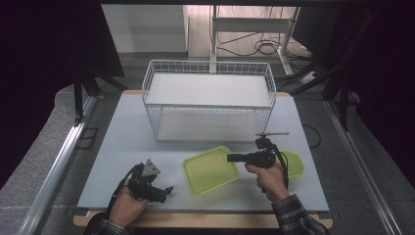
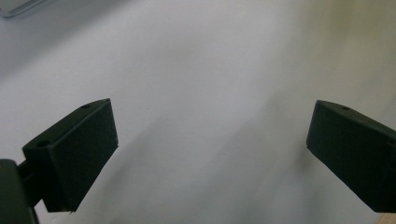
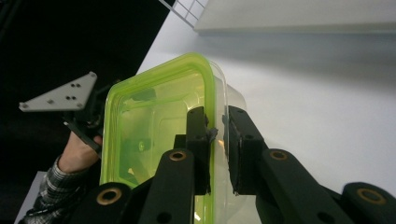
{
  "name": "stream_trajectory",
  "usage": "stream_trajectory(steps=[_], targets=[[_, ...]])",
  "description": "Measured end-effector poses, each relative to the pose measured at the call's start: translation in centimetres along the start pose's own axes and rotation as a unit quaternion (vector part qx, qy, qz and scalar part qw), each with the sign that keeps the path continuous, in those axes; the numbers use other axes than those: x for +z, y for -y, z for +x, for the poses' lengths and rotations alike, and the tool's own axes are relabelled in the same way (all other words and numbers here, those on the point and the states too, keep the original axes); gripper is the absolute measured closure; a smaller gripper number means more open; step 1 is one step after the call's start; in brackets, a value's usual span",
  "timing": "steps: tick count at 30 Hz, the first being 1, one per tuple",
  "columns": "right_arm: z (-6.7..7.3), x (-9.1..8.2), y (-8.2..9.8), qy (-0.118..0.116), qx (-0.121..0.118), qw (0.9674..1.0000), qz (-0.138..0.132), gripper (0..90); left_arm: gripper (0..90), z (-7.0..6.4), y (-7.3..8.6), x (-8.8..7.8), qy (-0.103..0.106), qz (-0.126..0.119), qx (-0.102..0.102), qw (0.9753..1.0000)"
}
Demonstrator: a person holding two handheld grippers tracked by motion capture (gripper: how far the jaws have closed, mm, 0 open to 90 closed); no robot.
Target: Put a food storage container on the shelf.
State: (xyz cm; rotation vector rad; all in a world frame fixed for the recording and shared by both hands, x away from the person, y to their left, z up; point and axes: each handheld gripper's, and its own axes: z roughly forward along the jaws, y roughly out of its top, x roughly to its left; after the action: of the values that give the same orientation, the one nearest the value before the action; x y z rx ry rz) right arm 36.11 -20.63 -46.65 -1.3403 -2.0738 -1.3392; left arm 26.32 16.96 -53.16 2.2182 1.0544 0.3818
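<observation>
Left gripper [image 1: 169,188]: at about 7 o'clock on the tabletop [image 1: 122,147], nearest to us, we see it resting low in the person's left hand [image 1: 128,205]; in its own view the jaws stand spread wide with nothing between them, bare grey surface beyond.
Right gripper [image 3: 217,140]: at about 5 o'clock, in the person's right hand [image 1: 268,178], pointing toward 9 o'clock; we see its jaws nearly pressed together, pinching the rim and clear wall of the green container.
Green container [image 1: 210,169]: near the front centre, at about 6 o'clock, tilted, held by its right edge; in the right gripper view we see a lime-green rim on a clear body. Whether its far edge touches the tabletop we cannot tell.
Green lid [image 1: 293,164]: just beyond the right hand, at about 4 o'clock, partly hidden by the gripper.
Wire basket [image 1: 208,100]: farthest, at 12 o'clock, white, standing upright, well apart from both grippers.
</observation>
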Motion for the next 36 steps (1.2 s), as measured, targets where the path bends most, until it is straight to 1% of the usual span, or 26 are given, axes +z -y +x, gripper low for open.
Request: stream_trajectory(steps=[8, 16, 24, 26, 27, 28, 29, 30, 33, 36], targets=[[0.5, -0.4, -0.8, -0.003, -0.002, 0.9999, -0.012, 80.1, 1.6, -0.1, 0.1, 0.1, 0.001, 0.007, 0.003, 1.0], [1.1, -0.7, -1.9, -0.009, 0.001, 0.9998, -0.019, 80.2, 2.4, 0.2, 0.1, 0.3, 0.031, 0.003, -0.015, 0.9994], [1.9, -1.5, -3.1, -0.013, 0.0, 0.9995, -0.028, 80.1, 2.4, 0.2, 0.1, 0.4, 0.037, 0.001, -0.016, 0.9992], [2.4, -1.9, -3.8, -0.014, -0.002, 0.9993, -0.034, 80.1, 2.4, 0.1, 0.1, 0.4, 0.038, -0.003, -0.016, 0.9991], [2.4, -1.9, -3.8, -0.014, -0.002, 0.9993, -0.034, 80.1, 2.4, 0.1, 0.1, 0.4, 0.038, -0.003, -0.016, 0.9991], [2.7, -2.2, -4.3, -0.014, -0.005, 0.9992, -0.036, 80.1, 2.4, 0.1, 0.1, 0.3, 0.038, -0.008, -0.017, 0.9991], [2.7, -2.2, -4.3, -0.014, -0.005, 0.9992, -0.036, 80.1, 2.4, 0.1, 0.1, 0.3, 0.038, -0.008, -0.017, 0.9991], [3.0, -2.5, -4.8, -0.015, -0.006, 0.9991, -0.039, 80.1, 2.5, 0.1, 0.0, 0.2, 0.038, -0.012, -0.017, 0.9991], [3.4, -2.7, -5.2, -0.013, -0.008, 0.999, -0.043, 80.1, 2.7, 0.1, 0.0, 0.0, 0.04, -0.024, -0.017, 0.9987], [3.9, -3.3, -6.0, -0.012, -0.009, 0.9987, -0.049, 80.1, 2.8, 0.1, 0.0, 0.0, 0.04, -0.029, -0.012, 0.9987]])
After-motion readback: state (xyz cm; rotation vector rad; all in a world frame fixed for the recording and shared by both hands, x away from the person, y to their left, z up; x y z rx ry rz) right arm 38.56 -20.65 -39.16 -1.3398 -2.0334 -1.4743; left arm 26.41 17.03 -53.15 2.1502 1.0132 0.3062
